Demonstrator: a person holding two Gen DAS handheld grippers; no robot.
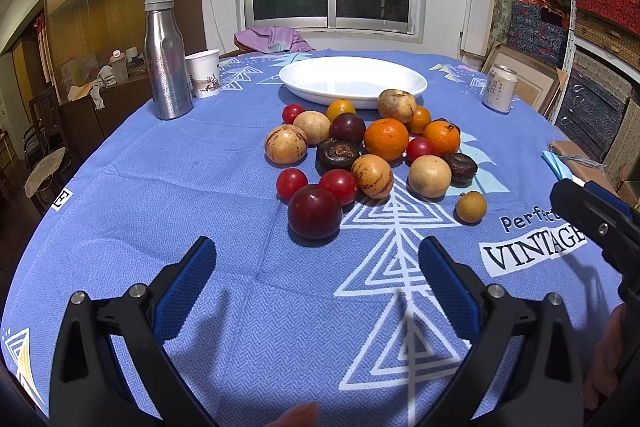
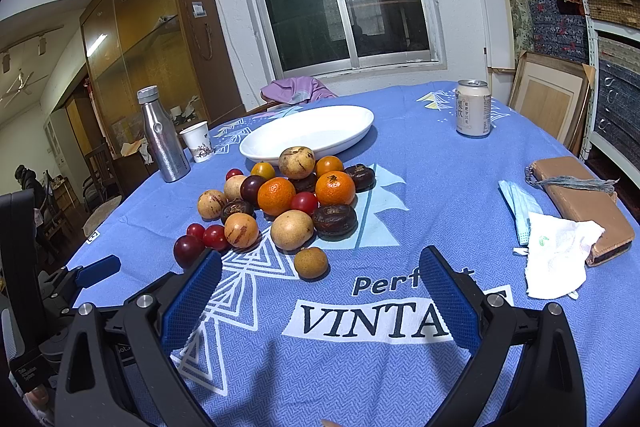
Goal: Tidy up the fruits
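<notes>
A pile of fruit lies on the blue tablecloth (image 1: 160, 187): oranges (image 1: 386, 139), red cherry tomatoes (image 1: 338, 185), tan round fruits (image 1: 429, 175), dark brown ones (image 1: 337, 155) and a dark red plum (image 1: 314, 211) nearest me. A small tan longan (image 1: 471, 207) lies apart at the right. An empty white oval plate (image 1: 352, 79) sits behind the pile. My left gripper (image 1: 316, 267) is open and empty, just short of the plum. My right gripper (image 2: 320, 275) is open and empty, close to the longan (image 2: 311, 262), with the pile (image 2: 276, 195) and plate (image 2: 308, 133) beyond.
A steel bottle (image 1: 166, 57) and paper cup (image 1: 204, 73) stand at the back left, a drink can (image 1: 499, 87) at the back right. A brown wallet (image 2: 580, 199), a face mask (image 2: 518, 205) and a crumpled tissue (image 2: 556, 255) lie at the right edge.
</notes>
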